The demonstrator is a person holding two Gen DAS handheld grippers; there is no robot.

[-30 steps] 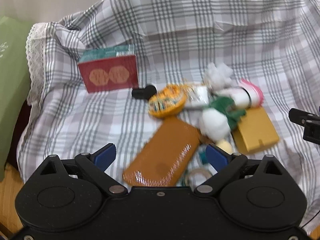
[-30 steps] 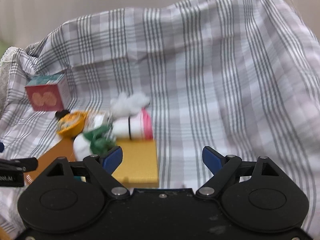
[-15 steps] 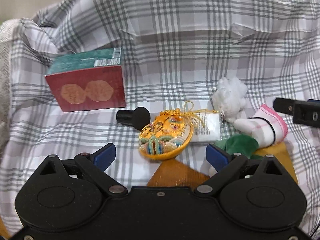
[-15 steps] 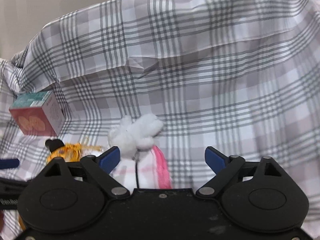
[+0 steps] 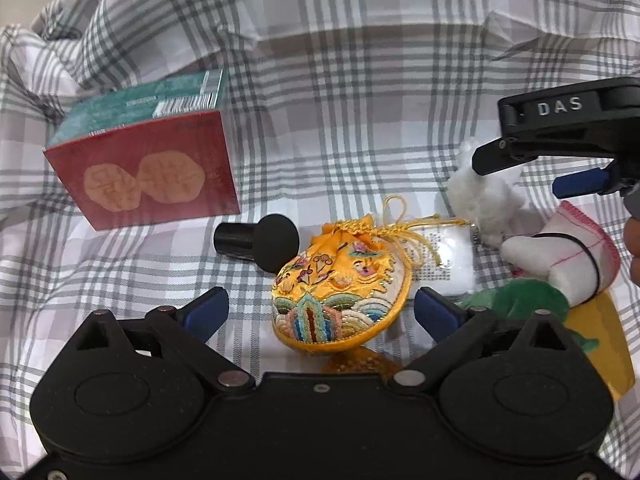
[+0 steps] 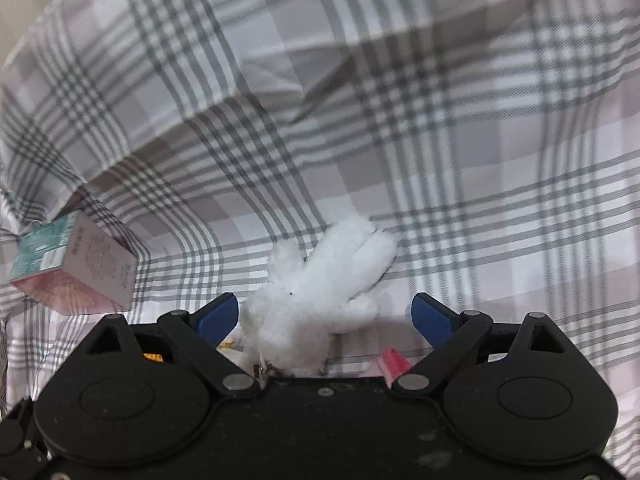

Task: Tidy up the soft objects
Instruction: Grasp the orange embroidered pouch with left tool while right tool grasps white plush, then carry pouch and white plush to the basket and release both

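Note:
A yellow embroidered pouch (image 5: 340, 300) lies on the plaid cloth (image 5: 360, 80), between the fingertips of my left gripper (image 5: 320, 312), which is open and does not press on it. To its right lie a white fluffy plush toy (image 5: 484, 200), a rolled white cloth with a pink edge and black band (image 5: 568, 260), and a green soft item (image 5: 516, 304). In the right wrist view the white plush toy (image 6: 320, 292) sits between the wide jaws of my right gripper (image 6: 324, 316). That gripper is open and its pads are clear of the toy.
A red and teal box (image 5: 152, 168) stands at the left, also in the right wrist view (image 6: 76, 268). A black bottle (image 5: 256, 240) and a white packet (image 5: 444, 260) lie beside the pouch. A yellow card (image 5: 600, 340) lies at the right. The plaid cloth rises in folds behind.
Both grippers came forward and down toward the pile. The pouch now sits between the left fingers, the white plush between the right ones. The right jaws stand wider.

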